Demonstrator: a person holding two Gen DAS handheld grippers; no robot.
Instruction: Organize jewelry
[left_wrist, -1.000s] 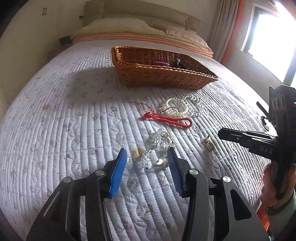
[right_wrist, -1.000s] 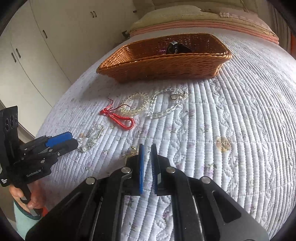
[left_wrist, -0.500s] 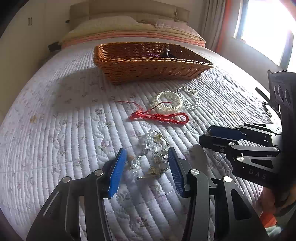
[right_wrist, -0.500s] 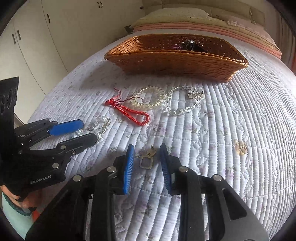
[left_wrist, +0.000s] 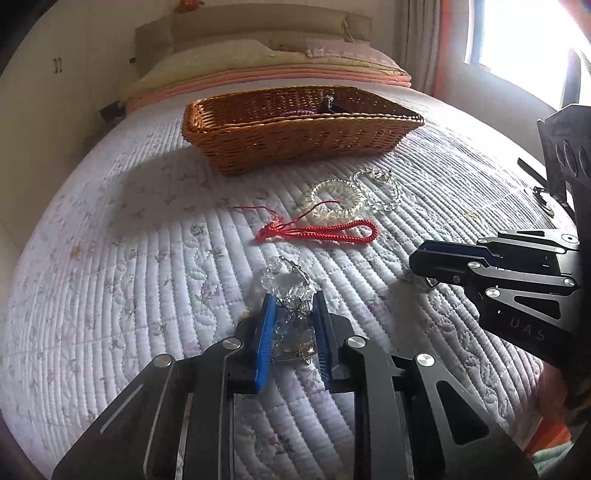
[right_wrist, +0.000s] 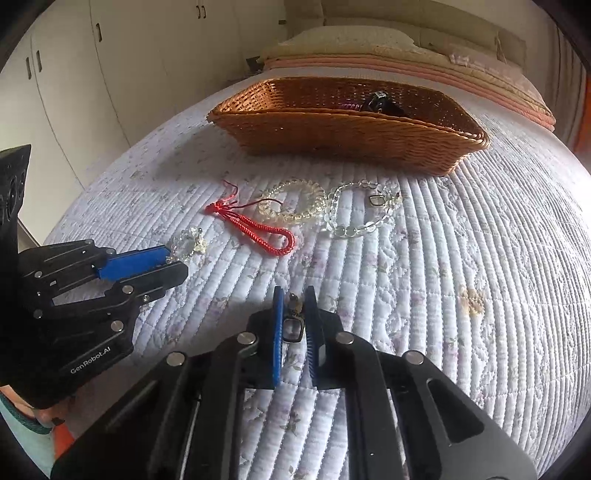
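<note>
My left gripper (left_wrist: 293, 299) is shut on a clear crystal bracelet (left_wrist: 286, 284) lying on the quilted bed. My right gripper (right_wrist: 294, 295) is shut on a small brass pendant (right_wrist: 293, 325). A wicker basket (left_wrist: 258, 147) stands farther back and holds a dark item (right_wrist: 380, 101). Between it and the grippers lie a red cord bracelet (left_wrist: 325, 232), a clear bead bracelet (left_wrist: 334, 201) and a clear chain bracelet (right_wrist: 354, 229). The left gripper also shows in the right wrist view (right_wrist: 166, 266), and the right gripper in the left wrist view (left_wrist: 421, 262).
The white quilted bedspread (left_wrist: 129, 277) covers the bed. Pillows (left_wrist: 258, 59) lie at the head. White cupboards (right_wrist: 92, 74) stand to the left and a bright window (left_wrist: 528, 48) to the right.
Both grippers have closed: the left on the crystal bracelet, the right on the brass pendant. Both moved forward and down to the bed.
</note>
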